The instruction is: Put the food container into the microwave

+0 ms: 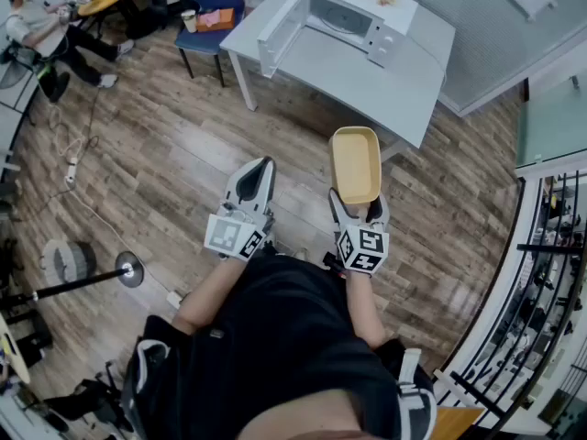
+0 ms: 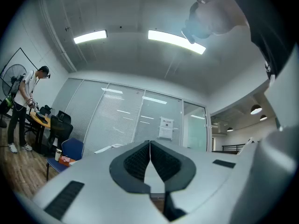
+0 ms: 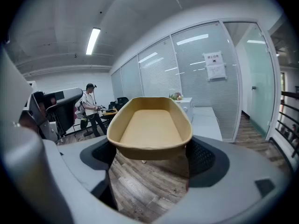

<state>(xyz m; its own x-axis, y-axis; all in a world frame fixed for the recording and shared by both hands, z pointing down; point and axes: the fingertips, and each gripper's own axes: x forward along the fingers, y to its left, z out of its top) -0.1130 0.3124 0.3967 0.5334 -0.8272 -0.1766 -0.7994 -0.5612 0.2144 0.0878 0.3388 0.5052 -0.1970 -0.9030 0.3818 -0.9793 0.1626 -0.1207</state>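
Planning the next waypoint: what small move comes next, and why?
Probably carry the food container forward toward the microwave. The right tool is shut on its near end over floor, short of the table; the microwave door already stands open, so nothing needs opening first.

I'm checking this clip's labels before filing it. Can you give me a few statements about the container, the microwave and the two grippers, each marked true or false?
1. The microwave has its door open. True.
2. The food container is inside the microwave. False: the right gripper holds it by one end over the wooden floor, short of the white table.
3. The left gripper has its jaws together with nothing between them. True.
4. The food container is full of food. False: it is empty.
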